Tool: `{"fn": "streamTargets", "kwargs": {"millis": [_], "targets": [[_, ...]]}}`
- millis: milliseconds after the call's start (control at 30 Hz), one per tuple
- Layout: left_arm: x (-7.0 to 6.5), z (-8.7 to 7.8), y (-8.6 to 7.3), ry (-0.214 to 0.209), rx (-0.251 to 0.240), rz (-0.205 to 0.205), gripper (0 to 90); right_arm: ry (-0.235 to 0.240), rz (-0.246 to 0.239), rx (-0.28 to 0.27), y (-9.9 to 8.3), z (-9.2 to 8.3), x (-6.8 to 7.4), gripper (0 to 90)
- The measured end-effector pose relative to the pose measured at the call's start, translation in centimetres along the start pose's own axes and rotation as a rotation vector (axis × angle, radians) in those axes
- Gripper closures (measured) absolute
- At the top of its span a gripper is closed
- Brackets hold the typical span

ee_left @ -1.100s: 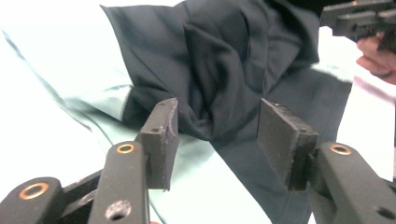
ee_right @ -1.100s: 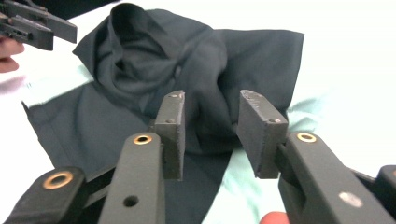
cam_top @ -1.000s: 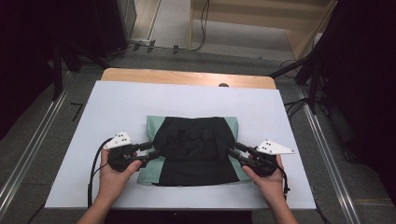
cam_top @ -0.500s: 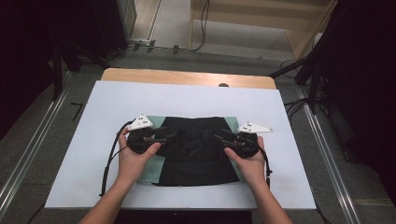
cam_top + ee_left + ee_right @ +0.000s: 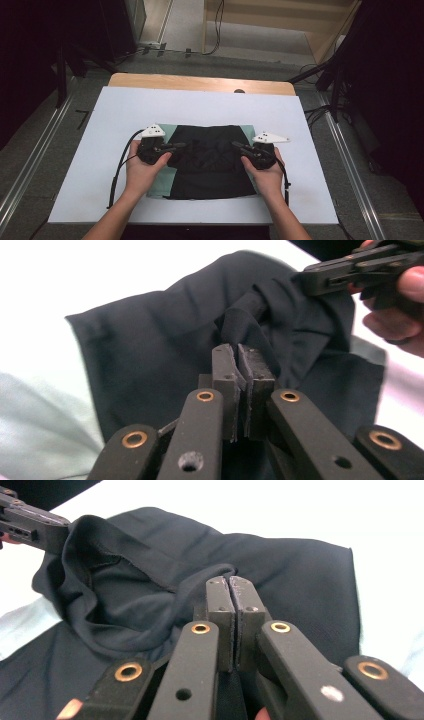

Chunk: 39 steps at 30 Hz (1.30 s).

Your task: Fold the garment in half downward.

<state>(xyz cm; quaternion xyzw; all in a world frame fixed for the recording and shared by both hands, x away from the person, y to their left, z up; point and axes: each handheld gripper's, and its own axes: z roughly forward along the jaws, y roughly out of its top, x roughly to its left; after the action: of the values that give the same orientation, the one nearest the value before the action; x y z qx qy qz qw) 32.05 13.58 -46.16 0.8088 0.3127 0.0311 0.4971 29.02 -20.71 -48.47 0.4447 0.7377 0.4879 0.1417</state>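
- White board (image 5: 200, 107) covers a wooden table (image 5: 200, 82); dark floor and cables lie around it.
- Left gripper (image 5: 176, 146): jaws have just been closing and now pinch a fold of the black garment (image 5: 215, 165), seen in the left gripper view as flat matte pads (image 5: 224, 371) clamped on a raised tuck of cloth (image 5: 250, 330).
- Right gripper (image 5: 239, 146): jaws likewise have just closed, pressed together on a ridge of the same garment (image 5: 150, 595).
- Garment lies mid-board, soft, matte, stitched at its hems, rumpled between the two grips and smoother toward the near edge.
- Pale green cloth (image 5: 172, 134) peeks out under it at both sides; its full outline is covered.
- Hands (image 5: 145, 167) hide the gripper bodies.
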Motion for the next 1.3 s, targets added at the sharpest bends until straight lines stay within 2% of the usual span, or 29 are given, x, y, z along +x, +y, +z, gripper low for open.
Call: {"fn": "streamTargets", "kwargs": {"millis": [133, 267, 467, 600, 667, 767, 833, 933, 1000, 1133, 1233, 1300], "targets": [[-0.9, -1.2, -0.8, -0.050, -0.035, 0.039, 86.9, 0.019, -0.046, -0.036, -0.4, -1.3, 0.6, 86.9], [-1.7, -2.2, -2.3, -0.073, -0.038, 0.072, 86.8, 0.034, -0.088, -0.058, -1.4, -2.7, 1.0, 86.9], [-2.4, -3.0, -4.5, -0.084, -0.016, 0.073, 86.8, 0.053, -0.122, -0.039, -3.5, -4.1, 1.6, 86.9], [-3.2, -3.0, -5.8, -0.101, 0.015, 0.084, 86.7, 0.060, -0.119, -0.022, -4.8, -4.6, 1.6, 86.9], [-3.6, -3.0, -6.3, -0.103, 0.029, 0.091, 86.7, 0.068, -0.102, -0.015, -5.5, -4.7, 1.6, 86.8], [-4.1, -3.0, -7.0, -0.103, 0.066, 0.108, 86.5, 0.075, -0.112, 0.005, -6.3, -4.9, 1.7, 86.6], [-4.2, -2.9, -7.4, -0.120, 0.090, 0.100, 84.5, 0.081, -0.109, 0.019, -6.7, -4.9, 1.8, 85.5], [-4.3, -3.4, -7.8, -0.127, 0.067, 0.102, 72.2, 0.096, -0.081, 0.011, -7.0, -5.5, 1.6, 76.6], [-4.3, -4.1, -7.7, -0.126, 0.019, 0.095, 64.0, 0.096, -0.071, -0.019, -6.9, -6.2, 1.6, 68.2], [-3.9, -4.6, -7.0, -0.093, -0.058, 0.040, 60.4, 0.077, -0.056, -0.065, -6.6, -7.3, 1.4, 65.7], [-4.0, -3.5, -6.7, -0.065, -0.042, 0.021, 60.8, 0.078, -0.030, -0.077, -6.3, -7.0, 1.4, 66.3], [-4.3, -2.5, -6.8, -0.050, -0.001, 0.038, 62.4, 0.074, -0.028, -0.062, -6.2, -6.3, 1.6, 68.8]]}}
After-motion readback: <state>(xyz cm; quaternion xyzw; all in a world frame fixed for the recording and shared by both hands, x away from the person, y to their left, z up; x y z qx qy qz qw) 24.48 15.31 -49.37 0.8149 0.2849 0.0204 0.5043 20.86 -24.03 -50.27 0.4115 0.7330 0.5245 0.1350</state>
